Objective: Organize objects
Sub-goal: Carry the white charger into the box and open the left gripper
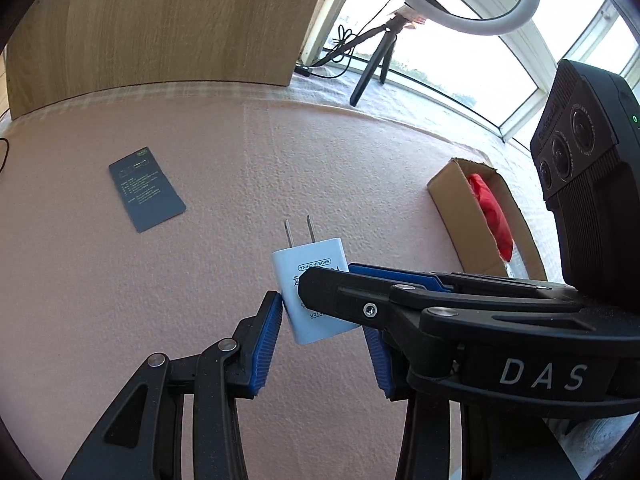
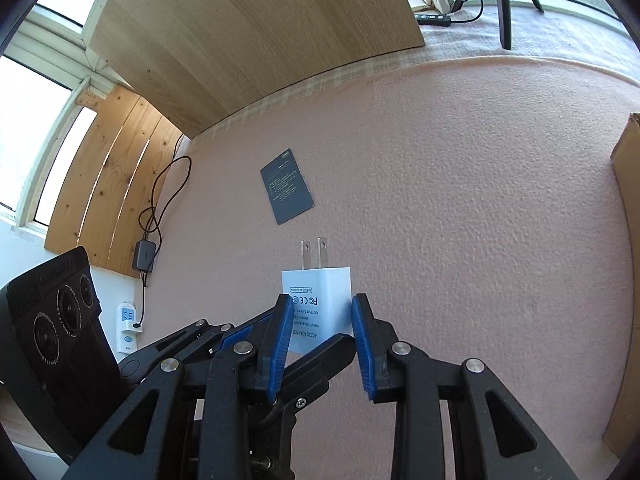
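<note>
Two hand-held grippers meet on one white plastic two-pin charger [image 1: 316, 288]: my left hand-held gripper [image 1: 324, 324] has a pad touching it, though I cannot tell if it clamps; my right hand-held gripper [image 2: 320, 340] grips its sides. I judge a handover, with the open cardboard box [image 1: 460, 204] ahead-right of my left next.

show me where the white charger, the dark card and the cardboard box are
white charger [image 2: 320, 300]: right wrist view, on its printed face
dark card [image 1: 146, 188]: left wrist view, middle of its printed face
cardboard box [image 1: 452, 208]: left wrist view, on its outer side wall
</note>
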Demonstrator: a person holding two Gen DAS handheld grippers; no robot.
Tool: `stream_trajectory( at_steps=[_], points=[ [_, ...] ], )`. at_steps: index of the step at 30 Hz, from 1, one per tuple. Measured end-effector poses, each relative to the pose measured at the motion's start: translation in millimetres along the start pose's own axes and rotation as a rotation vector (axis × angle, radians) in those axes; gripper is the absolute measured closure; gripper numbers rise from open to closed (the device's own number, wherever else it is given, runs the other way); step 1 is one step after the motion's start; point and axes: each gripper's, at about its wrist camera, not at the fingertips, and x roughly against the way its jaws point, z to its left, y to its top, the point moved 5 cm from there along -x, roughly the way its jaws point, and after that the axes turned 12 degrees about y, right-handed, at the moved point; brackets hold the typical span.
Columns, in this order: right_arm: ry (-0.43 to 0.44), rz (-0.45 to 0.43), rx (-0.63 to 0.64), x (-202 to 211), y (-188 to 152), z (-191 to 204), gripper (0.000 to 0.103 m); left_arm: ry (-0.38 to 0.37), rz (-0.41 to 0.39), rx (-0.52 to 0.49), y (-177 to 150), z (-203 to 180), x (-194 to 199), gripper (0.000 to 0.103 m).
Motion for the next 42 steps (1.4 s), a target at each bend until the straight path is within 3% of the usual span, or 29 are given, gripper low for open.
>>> stream_trajectory(
  at_steps=[13,24,34,42],
  points=[
    [-0.085,-0.165,-0.130,125,-29,-92,0.075,-0.132,0.016,-0.206,-3,-166,-11,0.059],
    [-0.130,-0.238,-0.217,186,-54,-150,0.075,-0.217,0.062,-0.316,-20,-257,-28,0.059],
    [-0.175,-0.266,-0.223,211,-61,-169,0.075,-0.219,0.092,-0.358,-30,-287,-36,0.059],
    [-0.176,-0.267,-0.216,213,-56,-168,0.074,-0.200,0.085,-0.310,-25,-260,-30,0.059]
  ],
)
